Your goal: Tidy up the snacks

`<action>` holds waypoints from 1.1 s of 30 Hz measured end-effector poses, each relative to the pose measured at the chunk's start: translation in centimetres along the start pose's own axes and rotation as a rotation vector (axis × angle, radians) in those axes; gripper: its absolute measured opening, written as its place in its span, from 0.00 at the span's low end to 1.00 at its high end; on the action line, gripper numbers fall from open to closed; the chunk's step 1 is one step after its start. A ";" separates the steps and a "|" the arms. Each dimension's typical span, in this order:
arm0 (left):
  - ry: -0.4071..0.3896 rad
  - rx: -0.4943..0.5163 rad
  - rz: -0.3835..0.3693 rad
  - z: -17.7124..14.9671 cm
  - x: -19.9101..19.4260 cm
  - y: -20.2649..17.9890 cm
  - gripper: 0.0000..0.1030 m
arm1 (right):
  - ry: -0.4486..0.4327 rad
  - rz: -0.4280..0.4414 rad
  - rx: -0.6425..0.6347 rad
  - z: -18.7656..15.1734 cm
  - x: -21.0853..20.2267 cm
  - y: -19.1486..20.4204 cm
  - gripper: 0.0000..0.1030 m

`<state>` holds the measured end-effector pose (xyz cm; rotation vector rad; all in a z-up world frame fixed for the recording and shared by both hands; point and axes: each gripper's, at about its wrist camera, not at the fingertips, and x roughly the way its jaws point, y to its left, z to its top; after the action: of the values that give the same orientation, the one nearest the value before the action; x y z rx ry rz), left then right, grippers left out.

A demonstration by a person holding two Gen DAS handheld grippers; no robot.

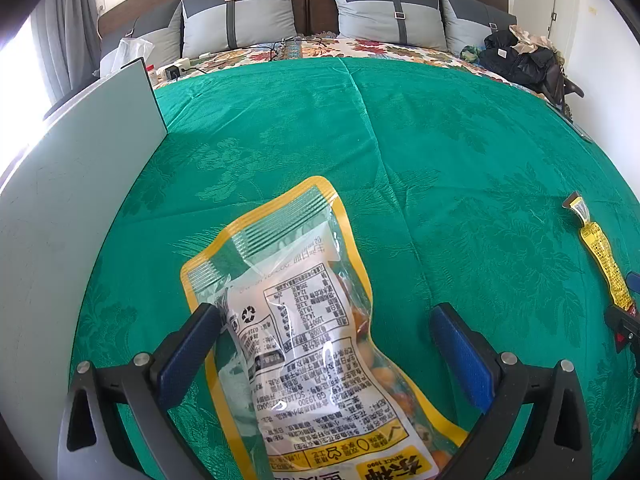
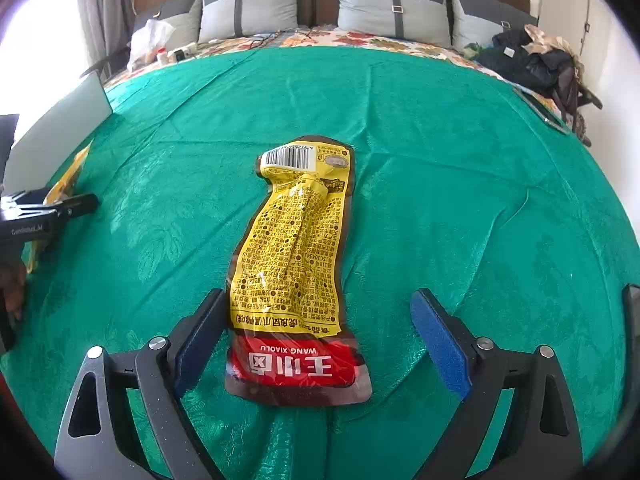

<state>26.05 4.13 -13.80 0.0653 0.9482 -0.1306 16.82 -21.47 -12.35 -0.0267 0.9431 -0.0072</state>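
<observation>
The left hand-held gripper point(image 1: 324, 340) stands with its jaws apart over the clear nut bag point(image 1: 296, 332); the bag lies flat on the green cover point(image 1: 440, 152), its left edge against the left pad, the right pad well clear. The right hand-held gripper point(image 2: 318, 332) also has its jaws apart, straddling the yellow pouch point(image 2: 294, 264), which lies flat near the cover's middle, touching neither pad firmly.

Risk: both packs are thin, slick film on soft cloth. Closing jaws may pinch the cover with the film, or the film may slip out. The nut bag sits off-centre, so a closing grip could skew it.

Surface: a bed, not a table. 4 grey pillows point(image 2: 248, 8) line the headboard; dark clothes point(image 2: 532, 60) lie at the far right; a white board point(image 1: 80, 160) stands at the left.
</observation>
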 end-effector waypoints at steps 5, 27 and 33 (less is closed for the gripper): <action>0.000 0.000 0.000 0.0 0.0 0.1 1.00 | -0.003 -0.010 -0.003 0.0 0.0 0.1 0.94; 0.000 0.001 0.000 0.0 0.0 0.0 1.00 | -0.002 -0.009 -0.004 -0.1 -0.1 0.1 0.94; 0.000 0.001 0.000 0.0 0.0 0.1 1.00 | -0.003 -0.009 -0.005 -0.1 -0.1 0.0 0.94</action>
<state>26.08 4.18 -13.82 0.0659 0.9477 -0.1309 16.71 -21.45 -12.32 -0.0350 0.9404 -0.0132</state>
